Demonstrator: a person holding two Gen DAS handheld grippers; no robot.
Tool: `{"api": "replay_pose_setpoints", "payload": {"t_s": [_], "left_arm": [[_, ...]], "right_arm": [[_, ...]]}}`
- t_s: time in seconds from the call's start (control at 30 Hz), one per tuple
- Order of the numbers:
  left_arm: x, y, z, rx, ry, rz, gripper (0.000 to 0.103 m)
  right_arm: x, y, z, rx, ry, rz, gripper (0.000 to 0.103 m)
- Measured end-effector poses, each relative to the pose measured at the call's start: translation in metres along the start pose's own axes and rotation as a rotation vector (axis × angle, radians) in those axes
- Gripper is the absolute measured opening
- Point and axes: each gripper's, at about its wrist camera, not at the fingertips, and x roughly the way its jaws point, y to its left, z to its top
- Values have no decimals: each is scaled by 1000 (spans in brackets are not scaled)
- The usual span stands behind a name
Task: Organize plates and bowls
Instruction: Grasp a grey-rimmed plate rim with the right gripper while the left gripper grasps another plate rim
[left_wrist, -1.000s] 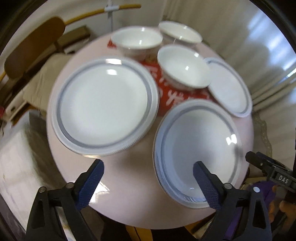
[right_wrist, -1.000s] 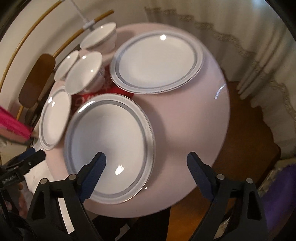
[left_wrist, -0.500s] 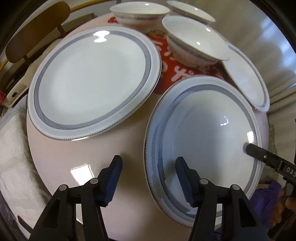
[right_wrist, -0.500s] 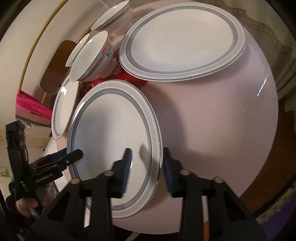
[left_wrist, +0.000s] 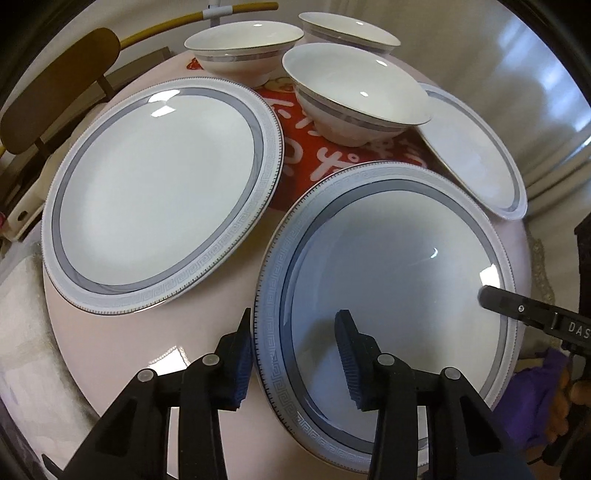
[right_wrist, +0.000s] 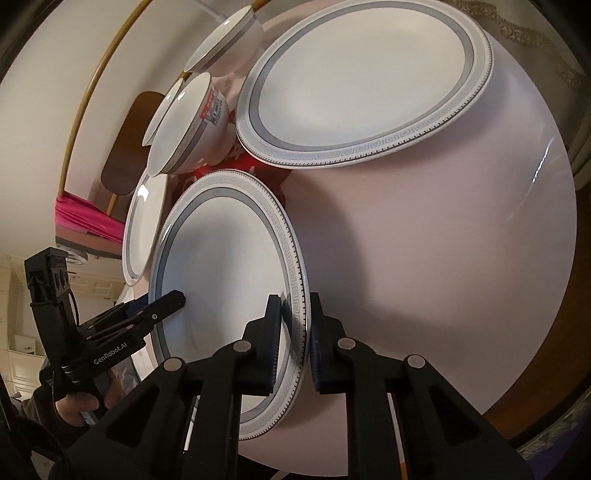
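Observation:
A large white plate with a grey key-pattern rim (left_wrist: 391, 280) lies at the near edge of the round pink table (left_wrist: 155, 347). My left gripper (left_wrist: 293, 350) straddles its left rim with a visible gap between the fingers. My right gripper (right_wrist: 293, 334) is shut on the opposite rim of the same plate (right_wrist: 229, 266). A second large plate (left_wrist: 159, 192) lies to the left and also shows in the right wrist view (right_wrist: 365, 77). A smaller plate (left_wrist: 476, 155) sits at the right. Three white bowls (left_wrist: 354, 88) stand behind.
A red printed mat (left_wrist: 317, 147) lies under the bowls in the table's middle. A brown chair back (left_wrist: 55, 81) stands beyond the table at the left. Curtains (left_wrist: 517, 74) hang at the right. A pink cloth (right_wrist: 85, 225) lies past the table.
Both grippers dropped to the near plate and narrowed from wide open. The right one has closed on the plate's rim; the left one has come astride the opposite rim.

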Motion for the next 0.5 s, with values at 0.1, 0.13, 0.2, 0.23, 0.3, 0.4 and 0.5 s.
{"api": "replay_pose_setpoints", "payload": {"t_s": [0.1, 0.13, 0.2, 0.23, 0.3, 0.4, 0.5], "left_arm": [[3, 5, 0, -10, 9, -4, 37], [2, 7, -1, -14, 10, -8, 35], [2, 5, -2, -16, 10, -18, 34], [0, 6, -3, -14, 9, -22, 34], [-5, 7, -7, -11, 0, -34, 34], [-12, 8, -8, -8, -13, -47, 34], [-18, 11, -7, -4, -21, -56, 34]], "right_arm": [[0, 2, -1, -11, 15, -4, 13], [0, 4, -2, -17, 21, -6, 13], [-2, 7, -5, -41, 33, -20, 14], [-4, 8, -7, -44, 36, -21, 14], [-6, 14, -7, -58, 35, -17, 14], [-10, 20, -6, -71, 34, -12, 14], [-14, 28, -2, -83, 29, -6, 14]]}}
